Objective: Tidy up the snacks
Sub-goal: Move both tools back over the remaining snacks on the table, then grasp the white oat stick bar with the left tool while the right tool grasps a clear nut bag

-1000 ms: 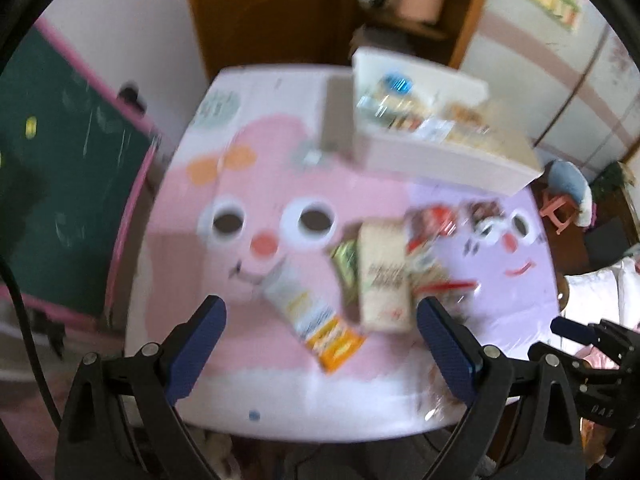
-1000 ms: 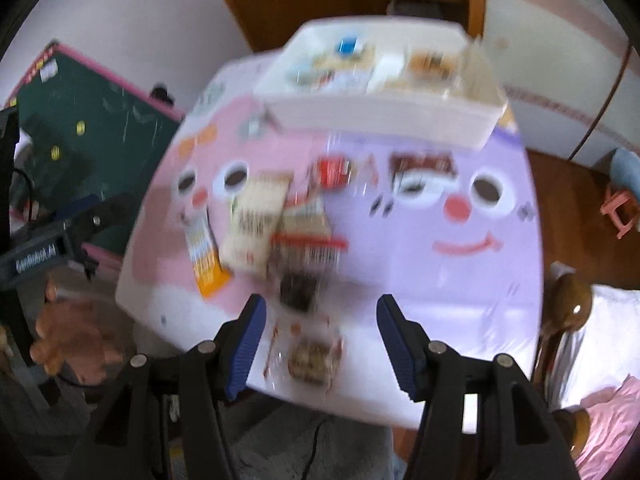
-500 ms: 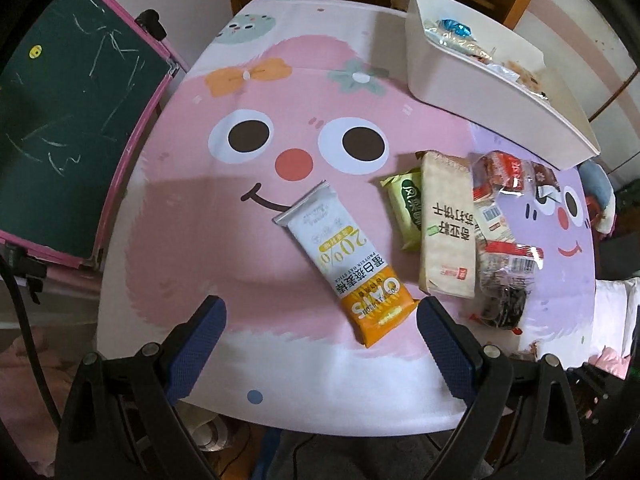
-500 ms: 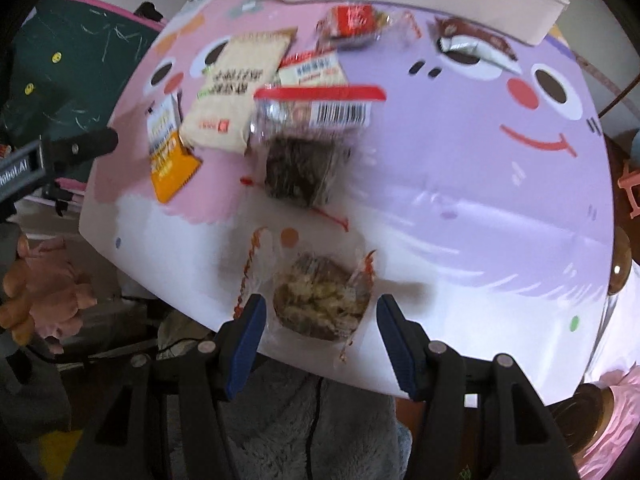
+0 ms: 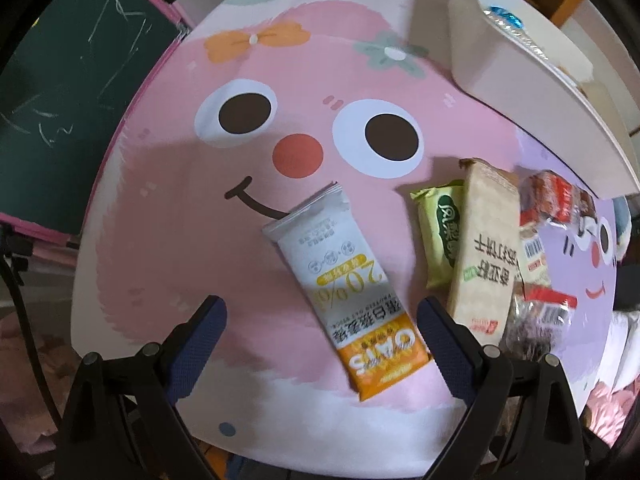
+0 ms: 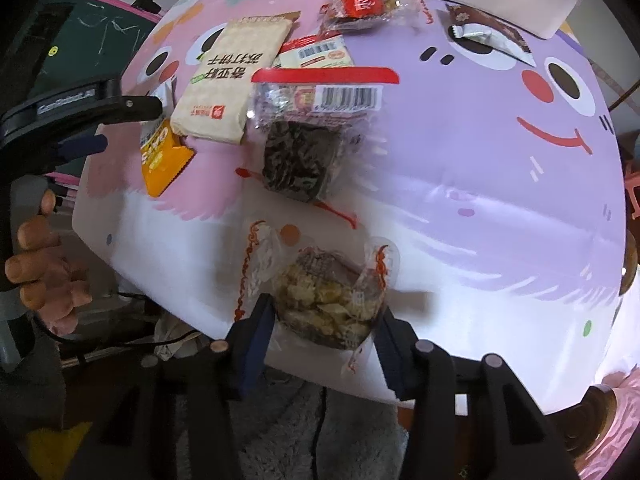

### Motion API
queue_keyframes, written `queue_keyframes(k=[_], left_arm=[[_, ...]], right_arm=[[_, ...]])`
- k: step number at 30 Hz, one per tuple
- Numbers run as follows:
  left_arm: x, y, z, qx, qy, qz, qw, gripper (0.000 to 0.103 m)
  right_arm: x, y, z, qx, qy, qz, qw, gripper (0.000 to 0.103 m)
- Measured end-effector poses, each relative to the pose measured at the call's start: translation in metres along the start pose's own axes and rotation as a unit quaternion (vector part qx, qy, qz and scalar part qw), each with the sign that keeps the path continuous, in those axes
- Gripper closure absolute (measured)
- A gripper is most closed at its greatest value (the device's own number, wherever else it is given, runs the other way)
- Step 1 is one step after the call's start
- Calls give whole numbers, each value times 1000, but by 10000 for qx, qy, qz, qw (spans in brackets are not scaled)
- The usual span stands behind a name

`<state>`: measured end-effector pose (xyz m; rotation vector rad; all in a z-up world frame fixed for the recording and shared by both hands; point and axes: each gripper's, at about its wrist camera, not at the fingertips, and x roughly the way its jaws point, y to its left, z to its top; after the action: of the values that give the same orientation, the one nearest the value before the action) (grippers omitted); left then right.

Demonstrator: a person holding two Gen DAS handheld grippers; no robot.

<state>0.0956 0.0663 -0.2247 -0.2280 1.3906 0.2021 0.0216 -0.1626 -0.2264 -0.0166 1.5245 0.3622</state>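
Cartoon tabletop (image 5: 168, 184), R gripper (image 6: 325, 320) closing round clear-wrapped pastry (image 6: 326, 300), L gripper (image 5: 320, 312) over oat bar (image 5: 352, 300)

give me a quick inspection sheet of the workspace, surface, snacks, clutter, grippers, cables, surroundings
surface: pink and purple cartoon-face tabletop, bare toward the left.
job's things: white and orange oats bar wrapper; green packet; beige cracker pack; clear pack with a dark cake; clear bag of pale crumbly snack; white plastic bin already holding snacks.
clutter: nothing seen.
grippers: left gripper open astride the oats bar's orange end; right gripper has just been closing, jaws flanking the crumbly snack bag, contact unclear.
cables: black cable under the table edge.
surroundings: green chalkboard, wooden shelf.
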Motion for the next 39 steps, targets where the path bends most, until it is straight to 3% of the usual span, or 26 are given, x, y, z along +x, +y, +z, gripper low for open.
queue_keyframes(k=[9, 15, 19, 25, 30, 35, 39], left_arm=[[24, -4, 7, -161, 516, 144, 9984, 12], [28, -7, 2, -144, 627, 96, 9979, 29], [20, -16, -1, 106, 503, 80, 9986, 62], [8, -24, -10, 289, 445, 109, 9985, 64], [-30, -41, -31, 903, 175, 232, 9955, 65], [-80, -66, -43, 1556, -220, 161, 9874, 65], [-133, -93, -28, 2024, -842, 139, 9756, 64]], right_arm=[[-16, -22, 8, 307, -163, -40, 9994, 55], [-29, -35, 13, 507, -355, 0, 9981, 55], [-34, -41, 14, 578, -425, 27, 9974, 55], [-44, -43, 9, 582, -539, 57, 9968, 56], [-63, -37, 12, 459, -681, 46, 9966, 56], [-98, -35, 21, 357, -1007, 89, 9942, 56], [-132, -33, 35, 293, -1372, 76, 9901, 56]])
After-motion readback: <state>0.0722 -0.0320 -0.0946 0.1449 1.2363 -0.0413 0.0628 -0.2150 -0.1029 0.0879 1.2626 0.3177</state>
